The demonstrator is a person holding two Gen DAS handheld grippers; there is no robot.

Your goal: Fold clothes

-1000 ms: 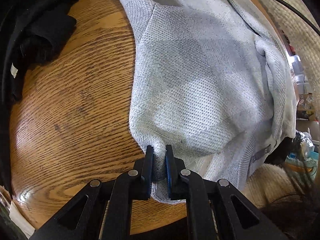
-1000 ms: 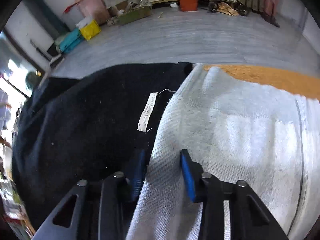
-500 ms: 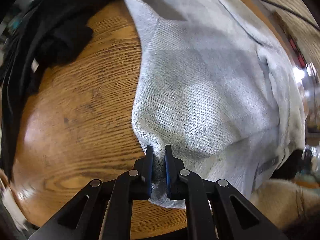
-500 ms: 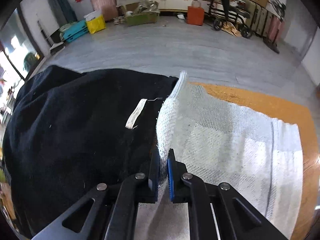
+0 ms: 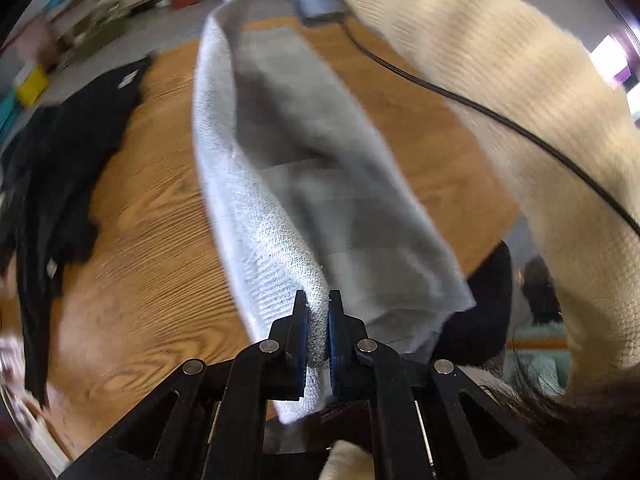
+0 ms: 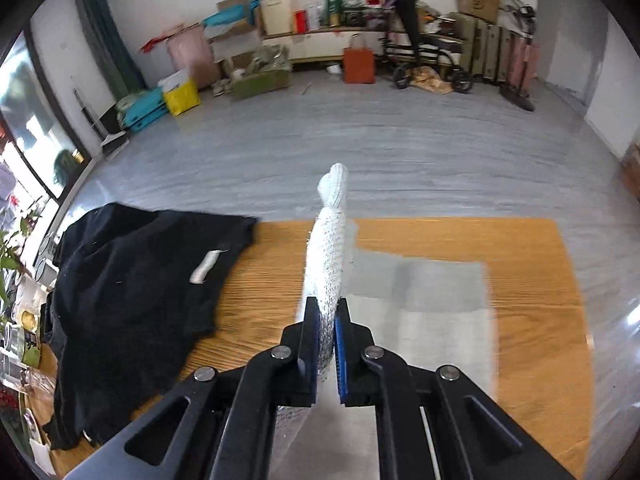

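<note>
Both-handed grip now: left gripper [image 5: 318, 320] has its jaws pressed on a bunched edge of the grey knit garment [image 5: 304, 168], and right gripper [image 6: 327, 322] has its jaws pinching another bunched edge of the same garment [image 6: 330, 256]. Garment is lifted off the wooden surface [image 5: 152, 216], stretched as a long band between the two grippers. In the left wrist view its long axis runs away from the jaws toward the top of the frame, far end near the other tool; a fold hangs down on the right side. In the right wrist view the pinched edge stands up as a narrow ridge pointing straight ahead, with the rest draping to the right over the surface [image 6: 532, 280]. Black garment [image 6: 132, 292] lies crumpled at the left of the surface, white label [image 6: 204, 266] on top, apart from the grey one. Cream knit sleeve [image 5: 520, 92] crosses the upper right of the left wrist view, a black cable [image 5: 480, 108] over it.

Containers: yellow bin [image 6: 182, 96], teal boxes [image 6: 142, 110], orange bag [image 6: 359, 65] on the floor by the far wall; contents not readable.
</note>
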